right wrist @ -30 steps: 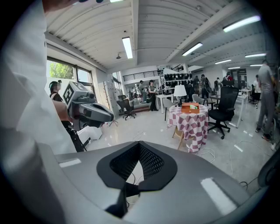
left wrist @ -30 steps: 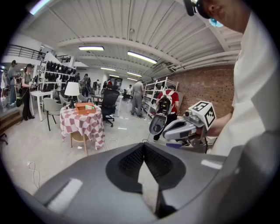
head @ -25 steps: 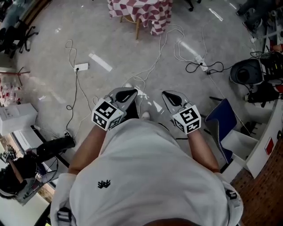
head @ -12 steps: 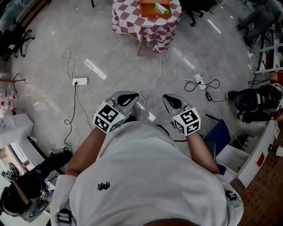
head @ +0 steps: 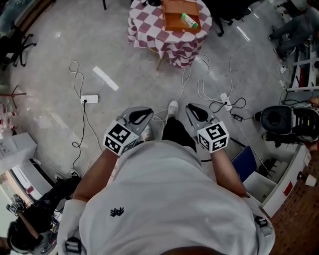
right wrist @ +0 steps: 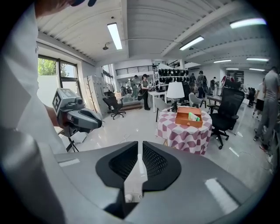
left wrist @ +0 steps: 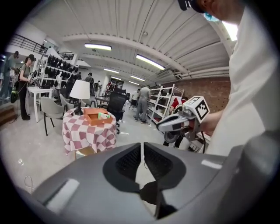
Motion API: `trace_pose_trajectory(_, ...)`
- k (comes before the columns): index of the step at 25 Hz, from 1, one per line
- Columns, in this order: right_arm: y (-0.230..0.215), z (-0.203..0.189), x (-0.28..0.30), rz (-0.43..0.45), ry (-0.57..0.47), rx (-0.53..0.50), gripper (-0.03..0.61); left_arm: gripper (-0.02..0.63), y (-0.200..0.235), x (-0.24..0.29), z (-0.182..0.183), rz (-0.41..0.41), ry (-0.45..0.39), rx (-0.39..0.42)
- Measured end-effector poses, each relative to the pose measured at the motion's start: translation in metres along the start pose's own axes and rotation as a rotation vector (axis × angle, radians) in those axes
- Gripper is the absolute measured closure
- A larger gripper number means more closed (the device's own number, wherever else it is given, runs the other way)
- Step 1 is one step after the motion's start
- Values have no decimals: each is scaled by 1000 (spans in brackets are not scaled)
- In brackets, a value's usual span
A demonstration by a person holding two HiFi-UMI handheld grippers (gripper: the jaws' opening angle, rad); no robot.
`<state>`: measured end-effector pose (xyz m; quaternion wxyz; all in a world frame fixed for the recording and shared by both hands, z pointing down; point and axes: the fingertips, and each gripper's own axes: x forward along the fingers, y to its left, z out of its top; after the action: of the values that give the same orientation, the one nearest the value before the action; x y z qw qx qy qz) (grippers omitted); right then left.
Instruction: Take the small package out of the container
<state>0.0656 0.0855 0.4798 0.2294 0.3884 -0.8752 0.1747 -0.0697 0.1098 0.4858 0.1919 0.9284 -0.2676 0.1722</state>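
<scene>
Small package [head: 189,20]: green and white, lying slanted inside the orange container [head: 175,15], near its right wall. Container sits on the round table with the checkered cloth [head: 164,37], well away from the person and both grippers.

Head view only: white cables [head: 202,89] and a power strip [head: 90,98] on the grey floor, and the person's shoe [head: 172,107] between the grippers.

Gripper views only: a white lamp [right wrist: 175,92] on the table just behind the container, a black office chair [right wrist: 227,111] beside the table, and people and shelves further back.

Left gripper [head: 142,113]: jaws a thin slit apart, nothing between them. Right gripper [head: 194,108]: jaws opening, narrow slit, empty too. Both are held close to the person's body, pointing toward the table.
</scene>
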Motion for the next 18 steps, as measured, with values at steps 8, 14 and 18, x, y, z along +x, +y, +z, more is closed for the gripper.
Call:
trace_pose_trajectory(8, -100, 50, 74, 40, -6, -36, 561, 554, 87, 44, 52, 103, -7, -33)
trace_pose_trajectory(14, -198, 95, 128, 78, 18, -86, 548, 554, 141, 103, 117, 163, -12, -32)
trace_pose_trajectory(18, -256, 114, 160, 86, 31, -111, 548, 554, 166, 138, 147, 193, -14, -46)
